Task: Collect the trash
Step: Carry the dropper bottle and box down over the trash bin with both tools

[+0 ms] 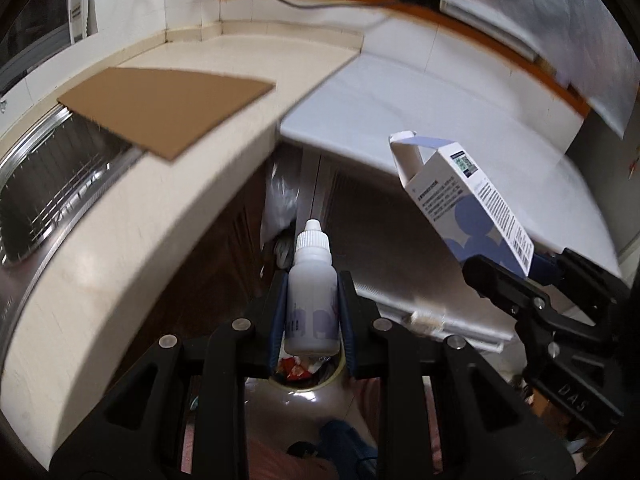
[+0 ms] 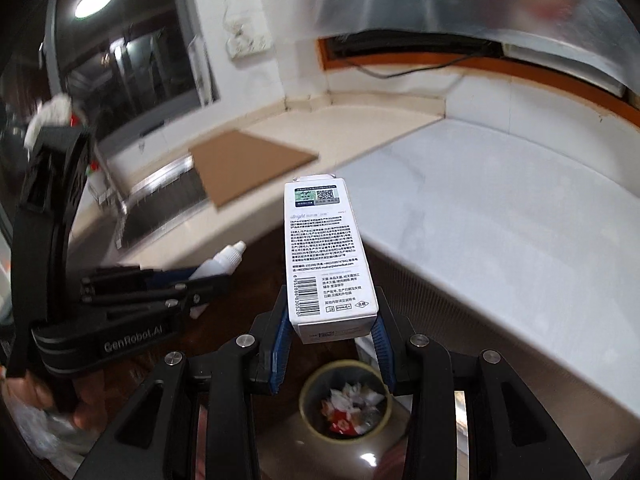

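We see a small white dropper bottle [image 1: 311,292] clamped between the blue pads of the left gripper [image 1: 313,312], cap away from the camera, its long axis running along the fingers. The right gripper [image 2: 332,332] is closed on the bottom end of a white and blue carton [image 2: 329,256], which also stands lengthwise along the fingers, its far end away from the camera.

Only the left wrist view shows us the carton's top flap [image 1: 404,140] standing open and the blue shapes on its side; there the carton [image 1: 472,204] leans up and to the left from the right gripper [image 1: 516,272]. Only the right wrist view gives us the printed back with barcode, and the bottle [image 2: 222,262] from the side, lying nearly level with its cap pointing right, in the left gripper [image 2: 200,276].

Both things hang over a round bin [image 2: 310,420] on the floor, already holding crumpled scraps. The right view shows its whole mouth; in the left view the bin [image 1: 304,384] is mostly hidden behind the bottle and fingers.

Further out lie the pale counter [image 1: 120,248], a sheet of cardboard [image 1: 168,108] overlapping the steel sink [image 1: 52,184], and a white worktop [image 2: 500,216].
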`<state>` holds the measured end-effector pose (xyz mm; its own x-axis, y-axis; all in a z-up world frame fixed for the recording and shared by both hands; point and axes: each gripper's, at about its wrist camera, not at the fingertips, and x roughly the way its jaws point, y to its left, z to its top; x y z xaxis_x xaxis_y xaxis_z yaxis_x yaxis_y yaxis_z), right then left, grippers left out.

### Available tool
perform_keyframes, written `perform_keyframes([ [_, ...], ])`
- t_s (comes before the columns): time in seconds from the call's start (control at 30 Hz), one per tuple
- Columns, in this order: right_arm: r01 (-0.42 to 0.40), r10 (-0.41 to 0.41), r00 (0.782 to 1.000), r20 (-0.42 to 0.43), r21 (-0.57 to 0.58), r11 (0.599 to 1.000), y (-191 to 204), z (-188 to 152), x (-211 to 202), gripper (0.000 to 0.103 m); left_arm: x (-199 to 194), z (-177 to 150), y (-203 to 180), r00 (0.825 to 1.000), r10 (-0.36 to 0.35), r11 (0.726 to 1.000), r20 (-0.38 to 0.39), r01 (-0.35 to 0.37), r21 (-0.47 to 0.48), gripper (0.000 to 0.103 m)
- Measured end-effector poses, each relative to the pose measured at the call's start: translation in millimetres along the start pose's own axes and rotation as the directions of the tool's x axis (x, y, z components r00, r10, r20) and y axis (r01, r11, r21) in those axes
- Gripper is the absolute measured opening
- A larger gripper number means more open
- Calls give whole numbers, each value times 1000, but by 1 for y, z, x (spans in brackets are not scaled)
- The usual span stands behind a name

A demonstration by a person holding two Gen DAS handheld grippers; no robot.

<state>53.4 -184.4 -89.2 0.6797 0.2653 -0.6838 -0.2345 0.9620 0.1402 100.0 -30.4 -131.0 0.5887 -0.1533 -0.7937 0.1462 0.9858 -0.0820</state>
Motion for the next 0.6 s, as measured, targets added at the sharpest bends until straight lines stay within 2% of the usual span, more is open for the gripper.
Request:
perform_keyframes([
  [0.2, 18, -23, 996, -88, -54, 998, 8, -54, 29, 36, 38, -44, -5, 996, -14, 1000, -89, 16, 20, 21],
  [0.37, 16, -18, 984, -175, -14, 1000, -9, -91, 68, 36, 77, -77, -9, 991, -23, 998, -130, 30, 48, 21],
  [0.6, 18, 5, 934, -358, 62, 998, -38, -157, 139, 36, 147, -109, 1, 975, -81, 997, -207, 83, 5, 21],
])
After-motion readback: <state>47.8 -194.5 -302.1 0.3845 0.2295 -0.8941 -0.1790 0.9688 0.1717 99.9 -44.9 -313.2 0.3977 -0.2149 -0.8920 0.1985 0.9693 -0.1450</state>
